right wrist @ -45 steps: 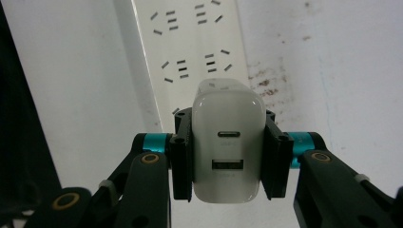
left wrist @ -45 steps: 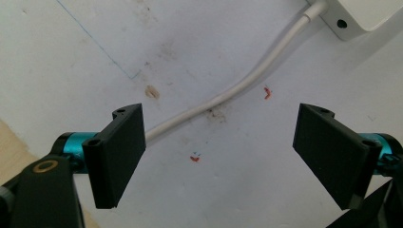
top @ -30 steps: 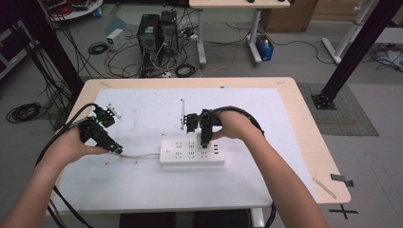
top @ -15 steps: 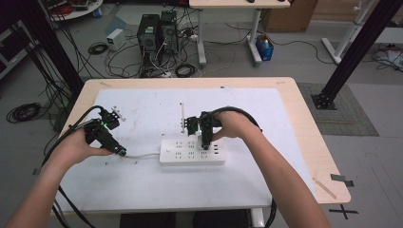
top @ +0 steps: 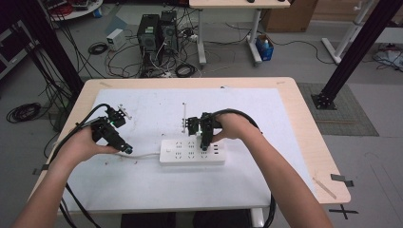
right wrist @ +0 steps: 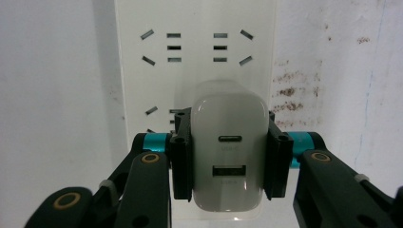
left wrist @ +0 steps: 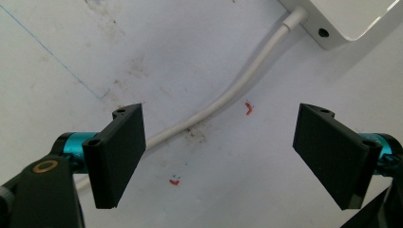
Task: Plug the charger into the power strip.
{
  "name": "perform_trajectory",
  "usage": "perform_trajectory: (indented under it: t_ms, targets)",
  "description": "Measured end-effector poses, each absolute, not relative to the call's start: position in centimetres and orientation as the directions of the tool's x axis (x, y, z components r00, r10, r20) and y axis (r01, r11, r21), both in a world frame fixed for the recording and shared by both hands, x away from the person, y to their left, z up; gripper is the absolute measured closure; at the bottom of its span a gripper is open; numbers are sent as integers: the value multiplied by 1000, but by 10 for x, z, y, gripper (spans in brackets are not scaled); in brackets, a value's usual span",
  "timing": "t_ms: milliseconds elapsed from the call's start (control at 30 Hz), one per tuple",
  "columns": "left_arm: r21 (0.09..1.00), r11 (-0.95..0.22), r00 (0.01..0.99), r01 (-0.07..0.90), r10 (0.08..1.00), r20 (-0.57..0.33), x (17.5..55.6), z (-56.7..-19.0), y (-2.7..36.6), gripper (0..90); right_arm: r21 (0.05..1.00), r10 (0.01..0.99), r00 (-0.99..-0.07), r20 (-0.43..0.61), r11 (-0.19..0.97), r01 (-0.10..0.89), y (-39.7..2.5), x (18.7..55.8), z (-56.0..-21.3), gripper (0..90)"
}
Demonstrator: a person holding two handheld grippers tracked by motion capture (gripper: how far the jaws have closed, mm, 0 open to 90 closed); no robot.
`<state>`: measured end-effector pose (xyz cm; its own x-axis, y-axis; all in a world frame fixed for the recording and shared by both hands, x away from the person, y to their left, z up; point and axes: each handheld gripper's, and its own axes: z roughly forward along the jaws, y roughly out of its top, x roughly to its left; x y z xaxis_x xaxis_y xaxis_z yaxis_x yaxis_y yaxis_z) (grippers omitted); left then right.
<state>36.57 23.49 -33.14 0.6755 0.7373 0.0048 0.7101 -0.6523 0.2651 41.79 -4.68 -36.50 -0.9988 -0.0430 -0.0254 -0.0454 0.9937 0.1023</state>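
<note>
From above, I see the long white plastic power strip point(top: 192, 151) mid-table, my right gripper point(top: 203, 146) over it. Left gripper point(left wrist: 218, 156) view: jaws spread wide, empty, above the strip's white cord point(left wrist: 228, 97). Right gripper view: jaws clamp a white rounded USB charger point(right wrist: 228, 151) against the strip.

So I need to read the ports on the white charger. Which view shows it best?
The right gripper view: the white charger faces the camera, both ports visible, clamped in the right hand-held gripper over the power strip. In the high view the hand mostly hides it. The left gripper view has the strip's cord.
</note>
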Motion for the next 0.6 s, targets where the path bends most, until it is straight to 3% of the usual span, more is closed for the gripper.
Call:
perform_trajectory:
  t_ms: [33,67,100,167,267,400,467,500,567,600]
  targets:
    - [269,-652,677,709,736,1,366,-332,235,181,102,-43,-999,-25,994,-45,-47,418,-365,618]
    - [271,-654,679,706,734,0,367,-332,234,181,112,-36,-999,-16,993,-37,-48,419,-365,550]
    - [272,-654,679,706,734,3,367,-333,234,182,97,17,-999,36,995,21,-51,423,-370,368]
    - [271,-655,680,705,734,4,366,-334,234,181,130,85,-995,47,987,91,-57,426,-369,349]
    - [272,-662,685,698,728,13,366,-333,234,181,179,203,-978,42,962,207,-74,425,-352,243]
    - [288,-650,670,703,741,36,368,-327,235,181,276,367,-930,17,892,358,-110,422,-320,228]
    - [286,-653,671,701,740,47,370,-324,234,181,316,562,-826,33,778,543,-147,419,-300,227]
    - [288,-654,670,700,740,51,370,-322,233,181,316,562,-826,33,778,543,-147,419,-300,226]
    - [283,-658,671,698,739,63,372,-317,230,181,315,671,-737,80,684,657,-172,418,-292,221]
    - [281,-661,672,696,737,70,373,-314,229,181,304,758,-651,46,610,732,-194,415,-288,221]
